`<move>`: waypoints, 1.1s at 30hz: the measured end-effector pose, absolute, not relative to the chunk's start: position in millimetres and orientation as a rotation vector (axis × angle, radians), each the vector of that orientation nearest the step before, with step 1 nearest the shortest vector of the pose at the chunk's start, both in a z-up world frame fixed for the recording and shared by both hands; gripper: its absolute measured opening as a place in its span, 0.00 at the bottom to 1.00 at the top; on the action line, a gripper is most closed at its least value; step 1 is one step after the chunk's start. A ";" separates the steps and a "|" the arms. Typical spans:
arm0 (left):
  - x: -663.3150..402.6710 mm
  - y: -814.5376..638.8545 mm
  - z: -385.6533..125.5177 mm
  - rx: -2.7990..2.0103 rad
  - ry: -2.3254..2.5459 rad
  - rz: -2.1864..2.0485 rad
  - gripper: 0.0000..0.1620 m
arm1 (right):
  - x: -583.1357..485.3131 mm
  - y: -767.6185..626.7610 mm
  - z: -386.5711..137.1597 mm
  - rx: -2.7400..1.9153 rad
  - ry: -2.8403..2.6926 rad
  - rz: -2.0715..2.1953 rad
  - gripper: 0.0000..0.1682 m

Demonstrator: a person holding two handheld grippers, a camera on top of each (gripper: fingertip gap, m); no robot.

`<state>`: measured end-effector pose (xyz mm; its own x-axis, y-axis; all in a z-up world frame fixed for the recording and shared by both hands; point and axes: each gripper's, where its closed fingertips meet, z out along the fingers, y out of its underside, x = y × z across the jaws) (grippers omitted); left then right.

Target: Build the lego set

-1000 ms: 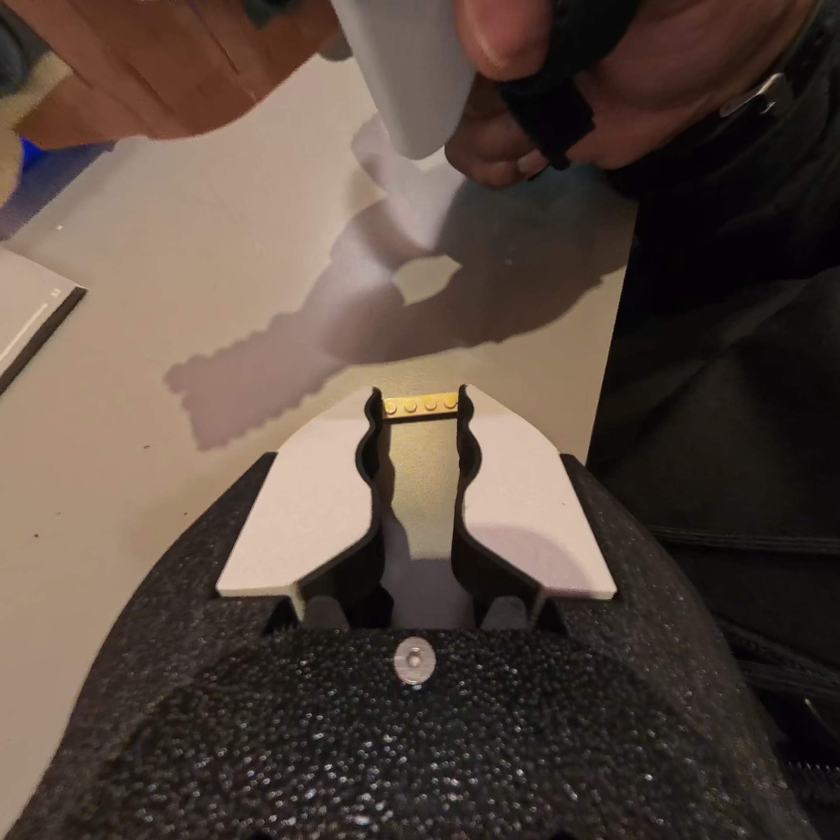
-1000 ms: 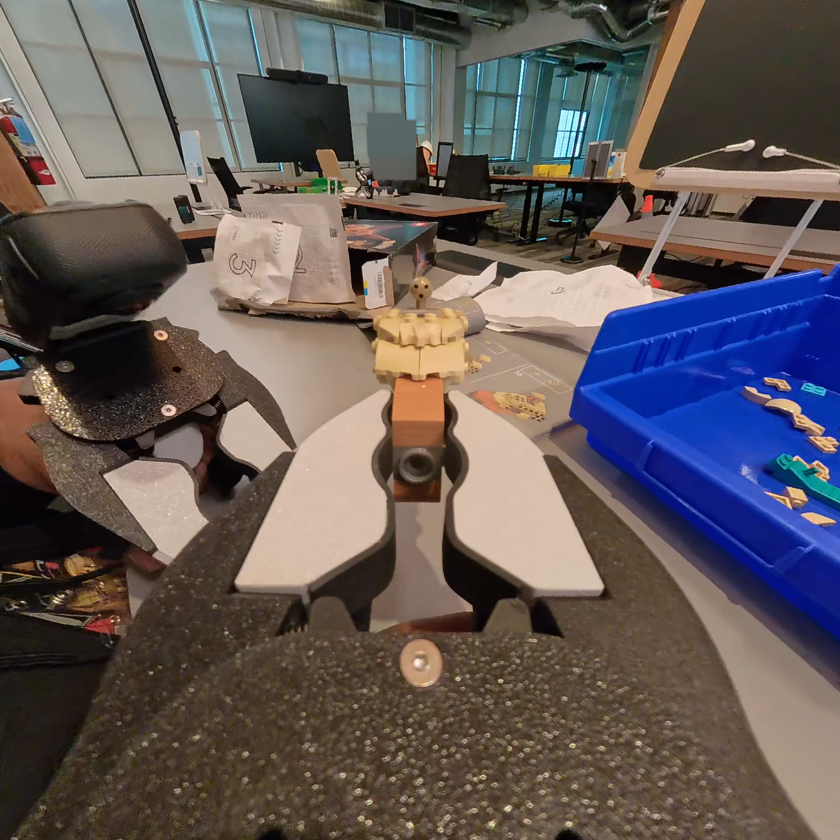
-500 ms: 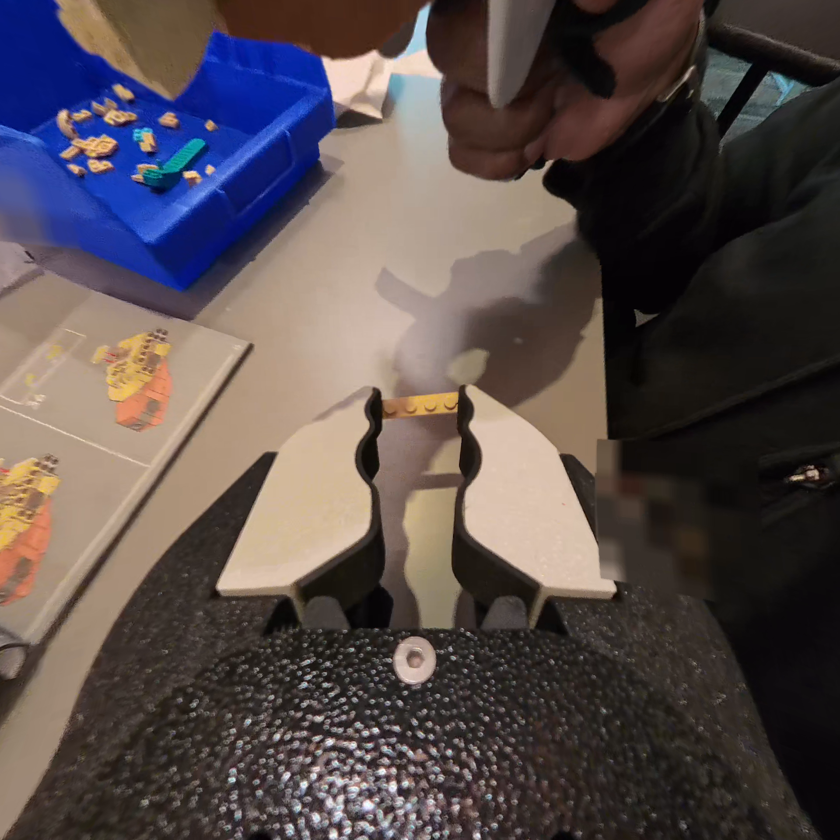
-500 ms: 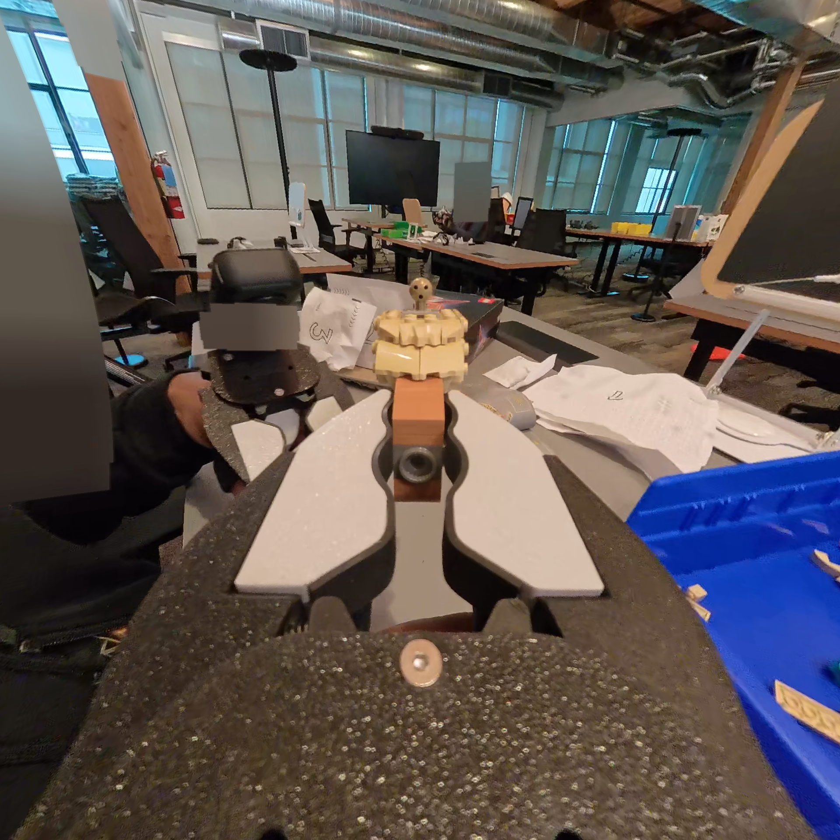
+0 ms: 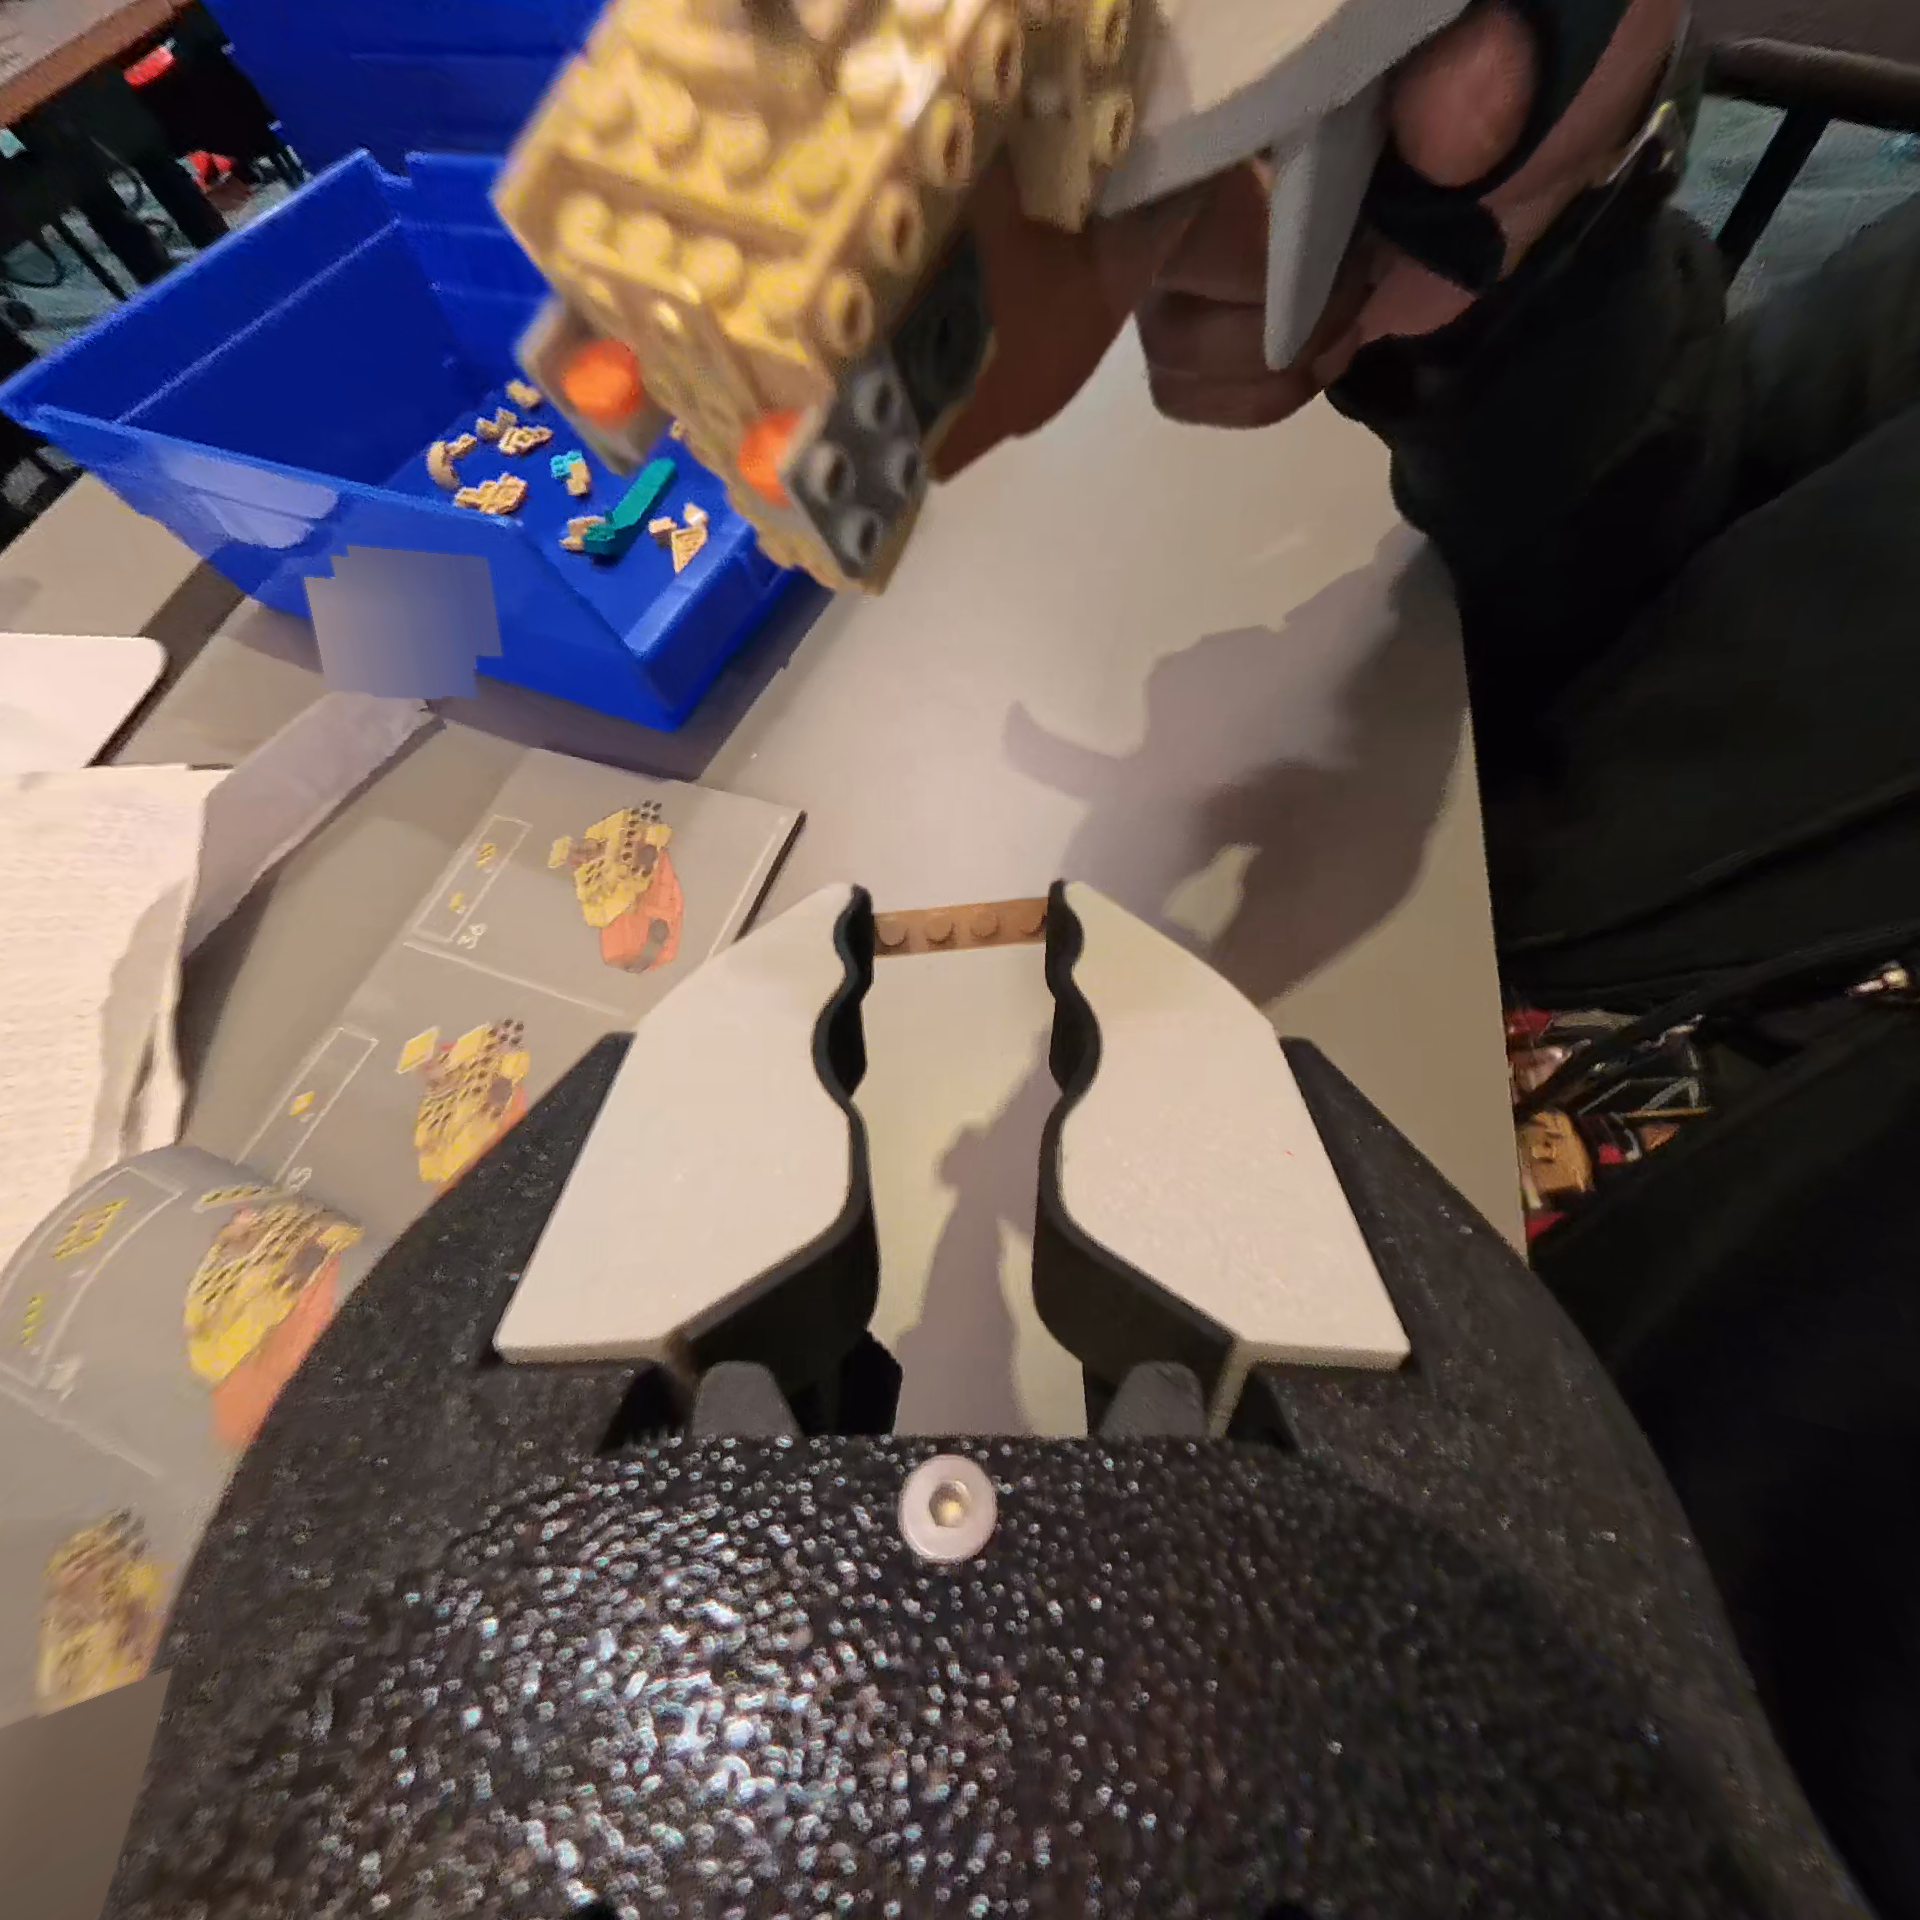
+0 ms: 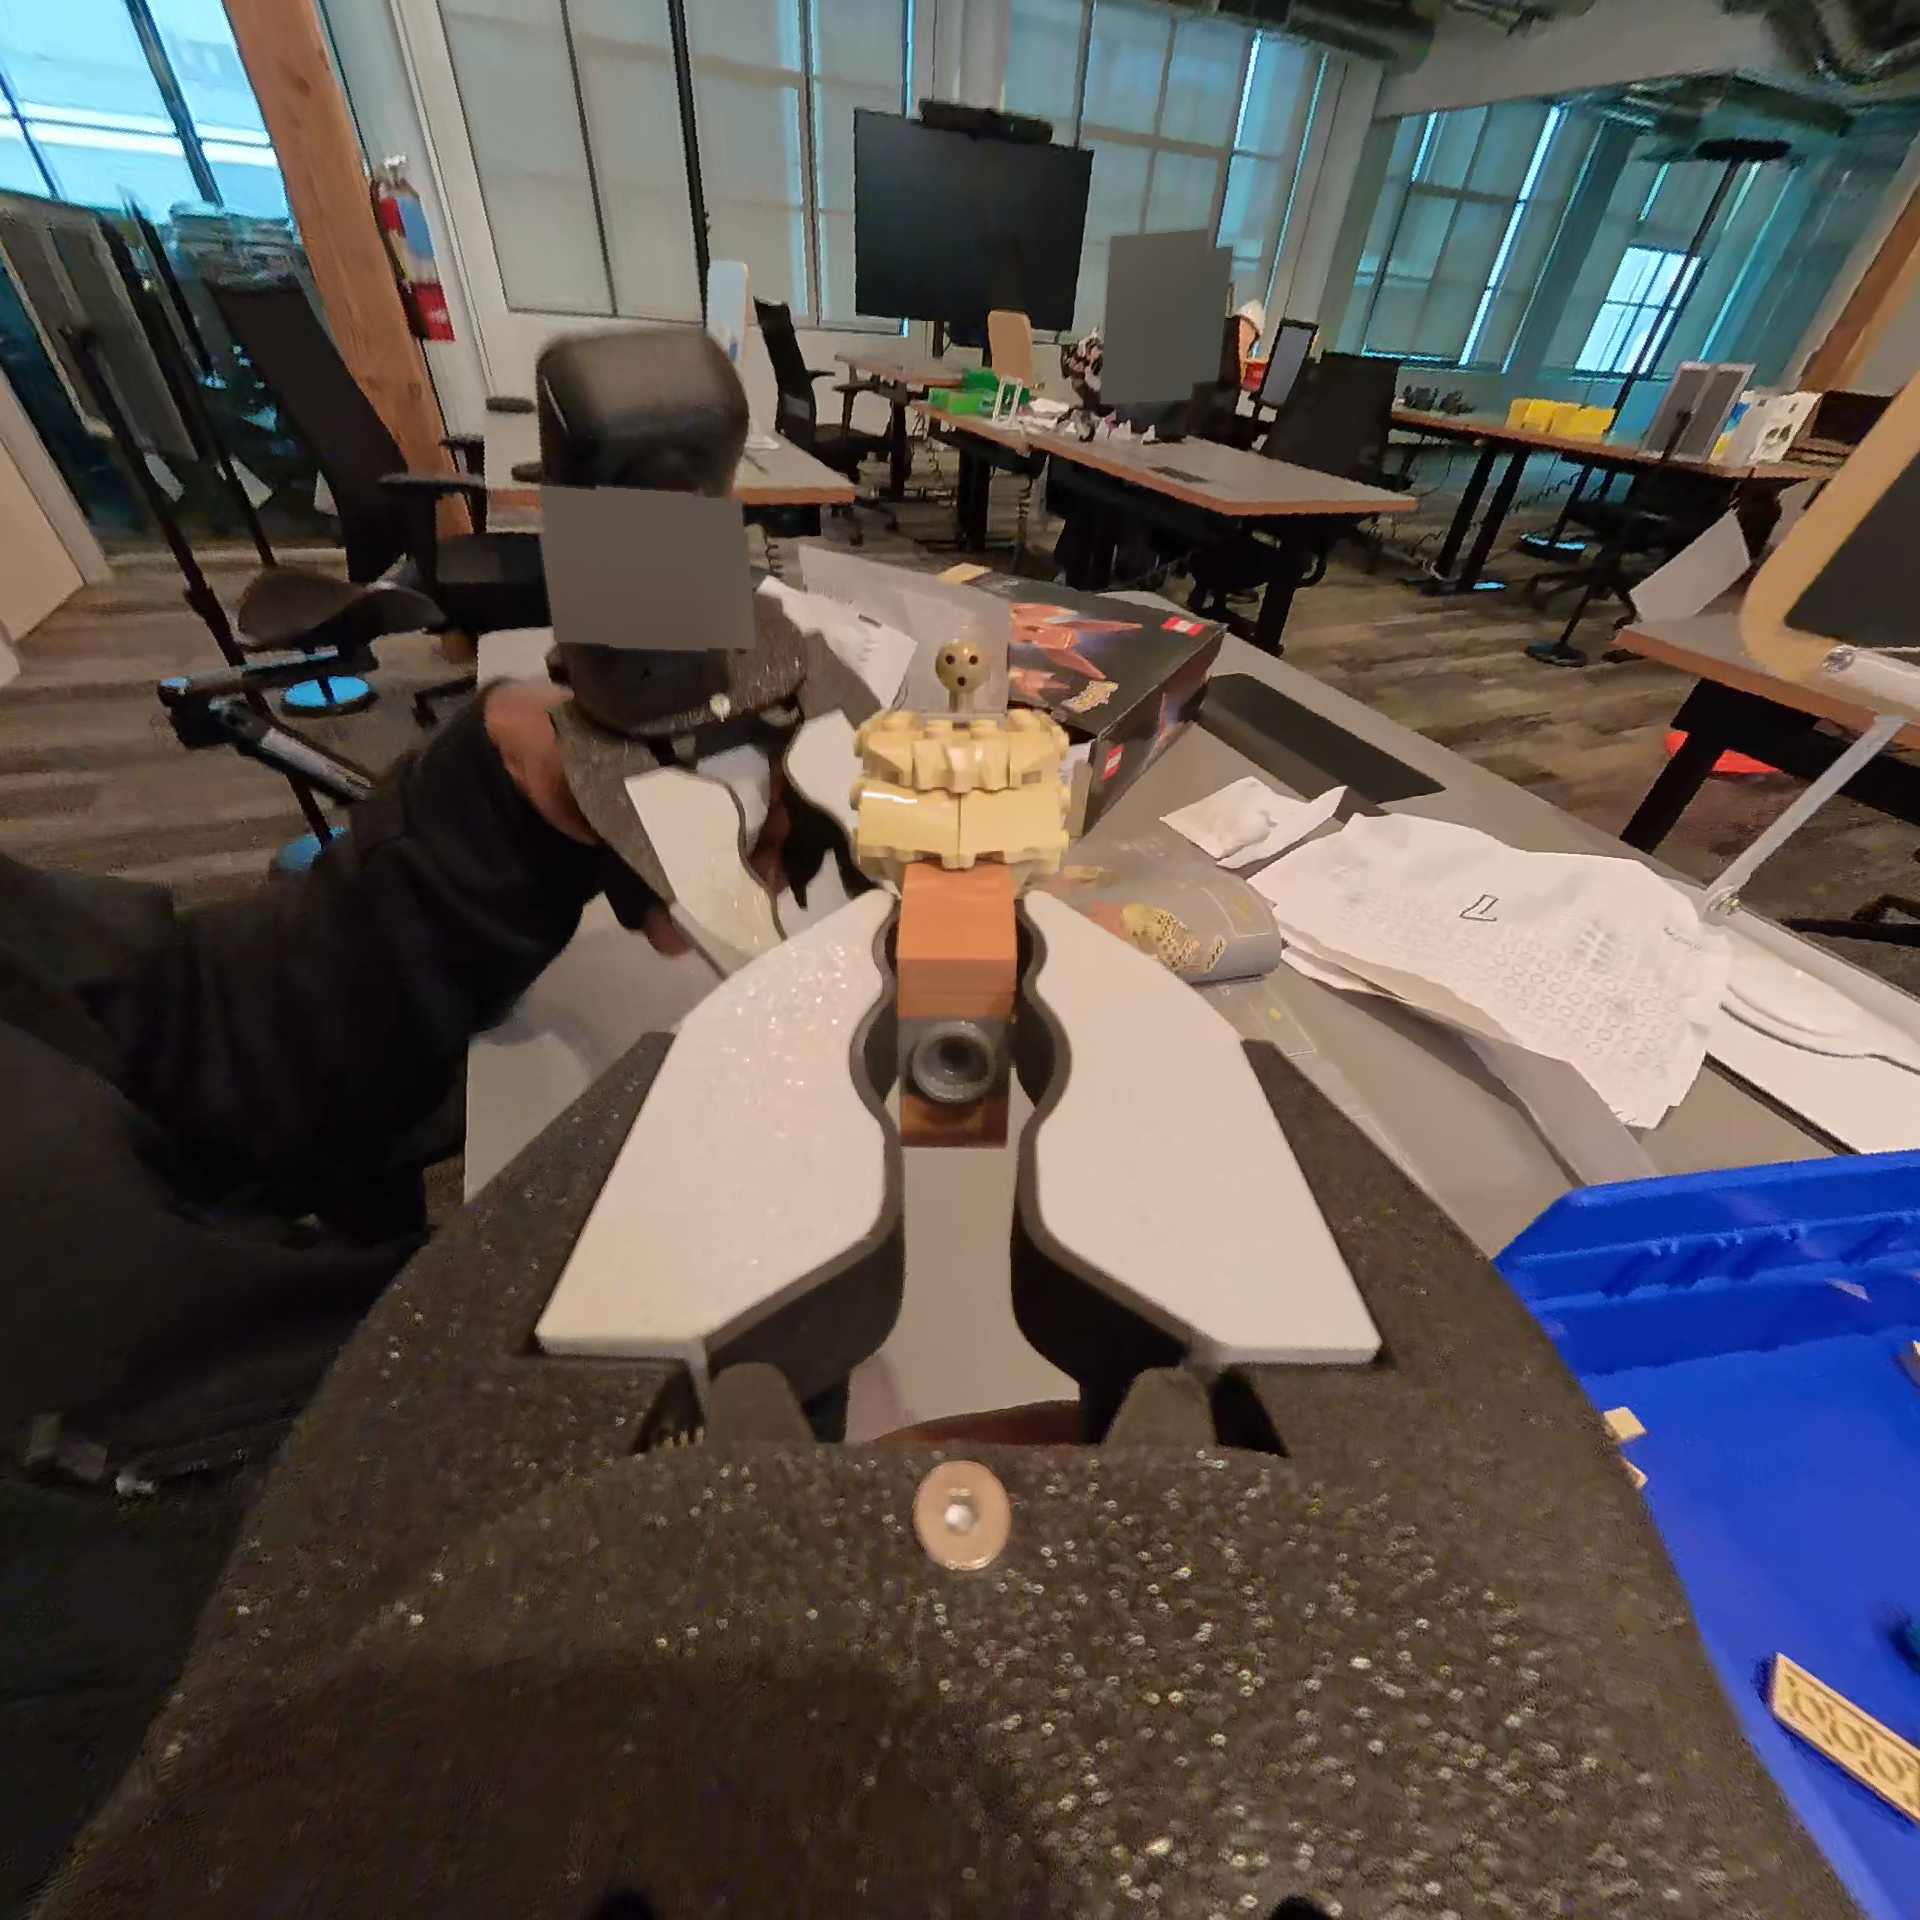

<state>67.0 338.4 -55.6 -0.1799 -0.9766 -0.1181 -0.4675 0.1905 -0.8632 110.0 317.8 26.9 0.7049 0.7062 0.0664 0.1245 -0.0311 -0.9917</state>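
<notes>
Above table [image 5: 1039,665]: right claw [image 6: 954,971] grips model [image 6: 956,800]; left claw [image 5: 957,920] pinches plate [image 5: 957,924]; blue bin [image 5: 343,416] behind.

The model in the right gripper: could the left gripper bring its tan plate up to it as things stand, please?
Probably yes. The left gripper holds the plate at its fingertips, and the model, held by the right gripper, hangs ahead above the table with open air between them.
</notes>
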 end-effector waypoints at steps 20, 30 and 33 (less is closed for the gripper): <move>47.4 321.1 -60.0 -1.278 1.882 -0.950 0.19 | 85.1 293.8 -90.1 -1.700 -0.743 0.631 0.11; 40.8 292.6 -52.1 -1.125 1.973 -1.064 0.20 | 69.5 272.6 -70.0 -1.523 -0.833 0.721 0.10; 35.9 286.0 -45.0 -1.078 1.977 -1.115 0.20 | 66.2 266.8 -65.2 -1.483 -0.844 0.757 0.10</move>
